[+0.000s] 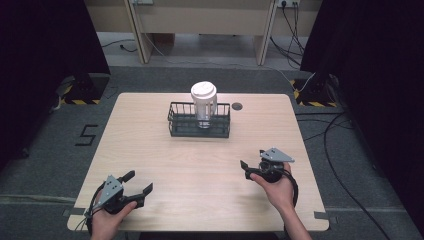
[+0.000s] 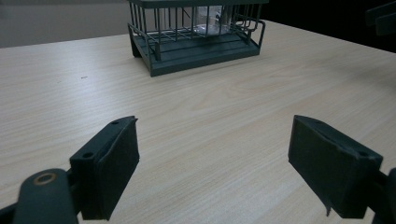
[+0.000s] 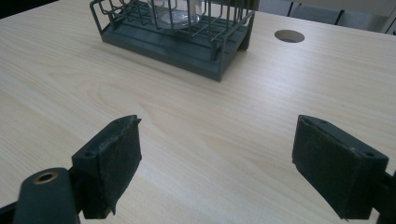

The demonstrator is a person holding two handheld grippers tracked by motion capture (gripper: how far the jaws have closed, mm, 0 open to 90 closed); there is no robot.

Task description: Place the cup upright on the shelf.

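A dark green wire basket [image 1: 181,123] stands at the far middle of the wooden table [image 1: 150,150]. A clear cup with a white lid [image 1: 203,102] stands upright inside it, toward its right half. The basket [image 2: 196,51] and the cup's base [image 2: 210,25] show in the left gripper view, the basket [image 3: 187,44] and cup base [image 3: 180,16] in the right gripper view. My left gripper [image 1: 139,182] rests open near the front left edge, with nothing between its jaws. My right gripper [image 1: 252,161] is open at the front right, also holding nothing.
A round cable hole [image 1: 237,106] lies in the table just right of the basket, and the same hole [image 3: 289,35] appears in the right gripper view. Cables [image 1: 340,135] trail over the floor to the right. Black curtains flank both sides.
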